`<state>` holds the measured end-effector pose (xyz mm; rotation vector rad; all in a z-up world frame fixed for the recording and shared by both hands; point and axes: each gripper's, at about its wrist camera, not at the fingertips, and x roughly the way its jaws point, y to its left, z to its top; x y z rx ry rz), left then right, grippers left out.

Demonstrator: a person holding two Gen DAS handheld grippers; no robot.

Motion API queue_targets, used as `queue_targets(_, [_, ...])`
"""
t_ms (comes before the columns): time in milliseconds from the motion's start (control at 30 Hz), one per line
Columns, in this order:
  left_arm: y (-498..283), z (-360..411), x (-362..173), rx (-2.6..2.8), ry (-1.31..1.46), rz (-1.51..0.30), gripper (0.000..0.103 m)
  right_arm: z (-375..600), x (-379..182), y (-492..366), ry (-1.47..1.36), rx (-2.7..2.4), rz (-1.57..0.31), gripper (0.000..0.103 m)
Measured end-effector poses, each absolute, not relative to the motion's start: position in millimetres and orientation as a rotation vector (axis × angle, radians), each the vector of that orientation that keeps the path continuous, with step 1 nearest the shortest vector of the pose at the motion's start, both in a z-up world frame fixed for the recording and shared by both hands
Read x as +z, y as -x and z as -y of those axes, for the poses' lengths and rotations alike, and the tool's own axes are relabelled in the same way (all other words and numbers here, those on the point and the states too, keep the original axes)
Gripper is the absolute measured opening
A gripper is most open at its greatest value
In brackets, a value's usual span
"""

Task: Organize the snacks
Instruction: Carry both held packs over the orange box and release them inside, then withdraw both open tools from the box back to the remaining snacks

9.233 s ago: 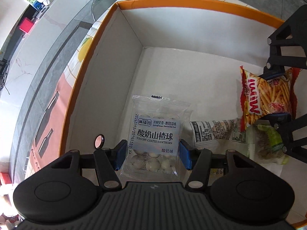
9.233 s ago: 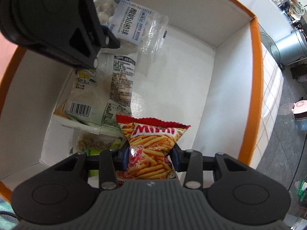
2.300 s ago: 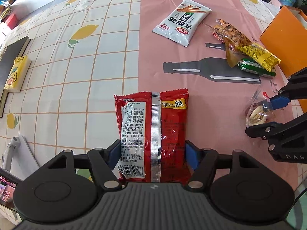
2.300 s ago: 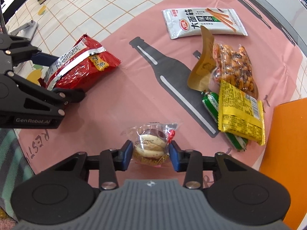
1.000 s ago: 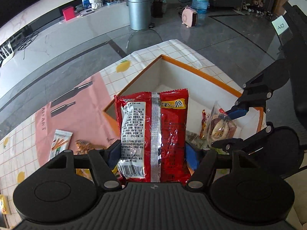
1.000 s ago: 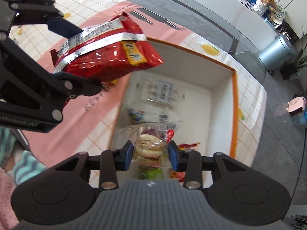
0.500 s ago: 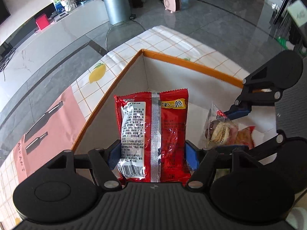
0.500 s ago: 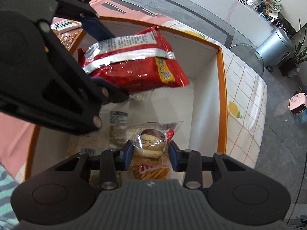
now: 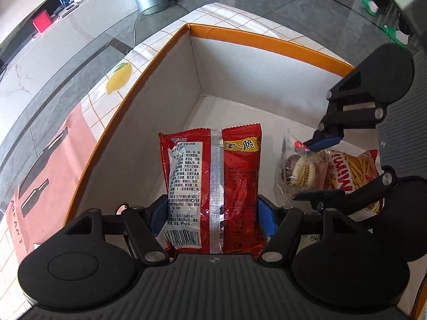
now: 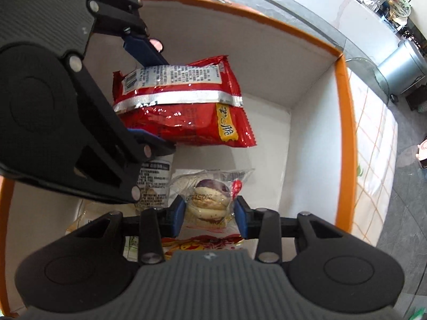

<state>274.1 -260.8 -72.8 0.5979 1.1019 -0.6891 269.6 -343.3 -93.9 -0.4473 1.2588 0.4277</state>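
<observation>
Both grippers have sunk into the orange-rimmed white cardboard box [image 9: 267, 40], where we hold the red foil snack bag [image 9: 213, 186] clamped in the widely spread left gripper [image 9: 212, 213] and the clear-wrapped pastry [image 10: 209, 202] pinched in the narrower right gripper [image 10: 209, 216], side by side above the bare far floor for release.

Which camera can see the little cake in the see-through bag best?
The right wrist view. There the little cake sits front and centre, squeezed by the right gripper over the orange box. The left wrist view shows it too, but off to the side, smaller, partly behind the gripper's fingers.
</observation>
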Motion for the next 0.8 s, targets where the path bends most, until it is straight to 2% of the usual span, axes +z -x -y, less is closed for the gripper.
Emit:
queue_targets(300, [-280.0,254.6,-75.0,-0.675,-0.554,-1.131,0.085,344.2,-96.0,-277.5,0.422,0.404,-1.269,0.04])
queue_targets(467, [-280.2,254.7,-71.4,-0.661,-0.545,-1.131,0.089,338.0,-92.3,-277.7,0.444,0.394,-1.27,0.054])
queue_targets(800, [-272.1,239.0,-46.5,-0.631,-0.49,-1.144,0.089,323.0,-73.1,-270.1,0.465,0.35,-1.308,0.068])
